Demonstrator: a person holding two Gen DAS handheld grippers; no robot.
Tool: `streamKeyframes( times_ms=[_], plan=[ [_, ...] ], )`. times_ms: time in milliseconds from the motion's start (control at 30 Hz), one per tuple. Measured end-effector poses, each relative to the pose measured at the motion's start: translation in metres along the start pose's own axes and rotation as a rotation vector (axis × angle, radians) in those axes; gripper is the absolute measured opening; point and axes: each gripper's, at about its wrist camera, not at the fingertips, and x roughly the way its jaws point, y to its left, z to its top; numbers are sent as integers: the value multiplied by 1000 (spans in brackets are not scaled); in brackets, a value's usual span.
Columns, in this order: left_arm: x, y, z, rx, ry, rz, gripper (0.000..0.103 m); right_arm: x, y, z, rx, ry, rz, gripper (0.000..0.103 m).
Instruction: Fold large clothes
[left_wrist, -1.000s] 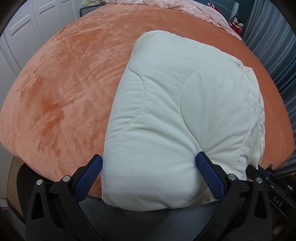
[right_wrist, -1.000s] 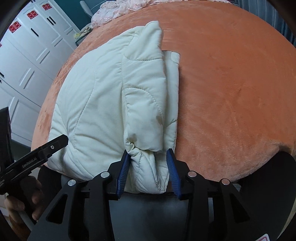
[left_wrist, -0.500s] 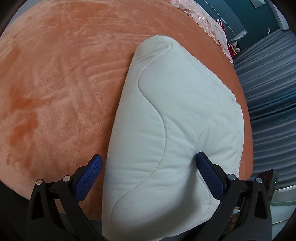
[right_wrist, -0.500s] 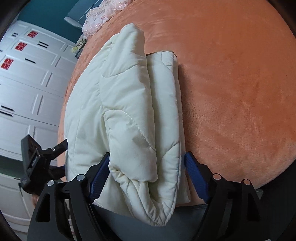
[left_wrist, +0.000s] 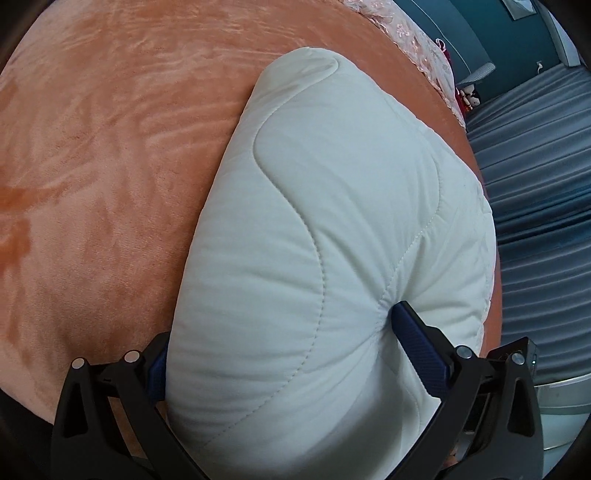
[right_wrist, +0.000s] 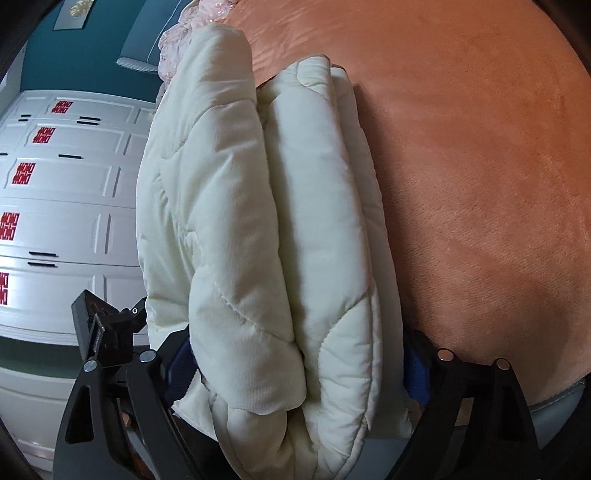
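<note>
The cream padded jacket (left_wrist: 332, 258) lies folded in thick layers on the orange bed cover (left_wrist: 92, 184), its near end lifted at the near edge. The puffy layers (right_wrist: 295, 240) could spring apart and undo the fold if one grip slips. The left gripper (left_wrist: 280, 354) and the right gripper (right_wrist: 299, 365) both stand wide around this near end, seemingly squeezing it, though the contact is partly hidden.

One cream quilted coat (left_wrist: 325, 236), folded into three thick layers at the edge, lies on one orange blanket (left_wrist: 110, 166). Two grippers, left (left_wrist: 280, 350) and right (right_wrist: 299, 363), flank it. On the white wardrobe (right_wrist: 66, 221) I count six red stickers
</note>
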Motion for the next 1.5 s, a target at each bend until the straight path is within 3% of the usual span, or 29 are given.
streamKeyframes(
  times_ms=[67,167,267,367,567,967,1167,1500],
  plan=[
    [-4,-12,-1,45,-23,41,98,-7,6,-1,-38,-12,-27,63],
    [-15,-40,-8,153,-72,119,91,-19,18,-5,-93,-37,-70,46],
    [-27,-63,-11,230,-103,150,83,-32,32,-15,-163,-86,-118,38],
    [-46,-80,-19,297,-143,157,75,-45,52,-24,-240,-144,-171,36],
    [-83,-107,-26,345,-220,99,71,-90,69,-26,-299,-254,-170,34],
    [-155,-184,-30,495,-387,-28,70,-202,113,-51,-432,-539,-156,29],
    [-192,-212,-30,548,-474,-105,69,-238,136,-54,-497,-652,-159,28],
    [-271,-236,-25,618,-716,-240,69,-301,213,-45,-677,-872,-129,28]
  ],
)
